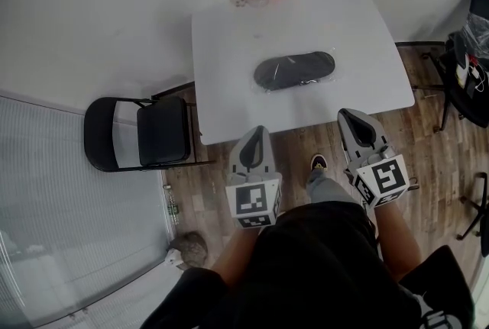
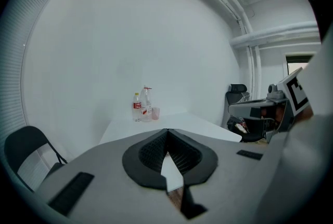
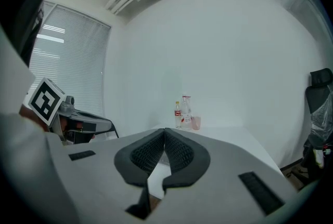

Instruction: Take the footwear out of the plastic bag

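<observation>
The footwear (image 1: 295, 69) is a dark, nearly black, long oval shape lying flat near the middle of the white table (image 1: 229, 53). Its long side runs across the table from left to right, with the right end tilted slightly toward the far edge. A faint line along its length suggests two flat pieces lying together, perhaps a pair of slippers, though the head view is too small to be sure. A greyish sheen along its lower left edge appears to be the plastic bag (image 1: 263, 82), wrapped close around the footwear. The footwear is still inside it, with bare tabletop on all sides.
</observation>
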`<state>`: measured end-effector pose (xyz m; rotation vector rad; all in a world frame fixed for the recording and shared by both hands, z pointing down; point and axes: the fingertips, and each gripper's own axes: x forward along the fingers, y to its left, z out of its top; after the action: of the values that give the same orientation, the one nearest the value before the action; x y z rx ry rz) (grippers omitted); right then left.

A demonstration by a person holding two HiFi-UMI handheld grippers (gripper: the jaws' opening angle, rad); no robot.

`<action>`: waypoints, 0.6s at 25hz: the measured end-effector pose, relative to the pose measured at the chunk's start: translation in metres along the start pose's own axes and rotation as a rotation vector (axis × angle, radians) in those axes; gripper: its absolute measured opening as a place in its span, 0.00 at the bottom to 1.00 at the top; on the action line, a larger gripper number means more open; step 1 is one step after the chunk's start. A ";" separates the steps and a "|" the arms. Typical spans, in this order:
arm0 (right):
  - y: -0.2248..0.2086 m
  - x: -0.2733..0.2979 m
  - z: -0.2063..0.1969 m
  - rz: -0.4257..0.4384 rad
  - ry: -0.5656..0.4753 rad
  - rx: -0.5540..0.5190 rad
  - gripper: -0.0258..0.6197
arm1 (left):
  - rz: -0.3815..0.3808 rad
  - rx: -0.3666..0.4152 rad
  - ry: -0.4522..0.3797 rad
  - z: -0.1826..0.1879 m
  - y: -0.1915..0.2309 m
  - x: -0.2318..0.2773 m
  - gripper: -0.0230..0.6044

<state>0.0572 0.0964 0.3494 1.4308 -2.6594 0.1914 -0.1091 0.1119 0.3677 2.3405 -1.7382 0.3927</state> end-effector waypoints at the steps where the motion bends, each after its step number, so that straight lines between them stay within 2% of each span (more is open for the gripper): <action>1: -0.007 0.001 0.001 -0.005 0.002 0.004 0.07 | 0.000 0.000 0.004 0.003 -0.002 0.005 0.07; 8: -0.059 0.017 0.019 -0.005 -0.015 0.018 0.07 | 0.020 0.012 0.015 0.021 -0.011 0.043 0.07; 15: -0.115 0.025 0.032 0.004 -0.024 -0.021 0.07 | 0.034 0.028 0.041 0.019 -0.027 0.084 0.07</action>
<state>0.1383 0.0083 0.3283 1.4305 -2.6751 0.1469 -0.0582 0.0382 0.3775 2.3075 -1.7677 0.4701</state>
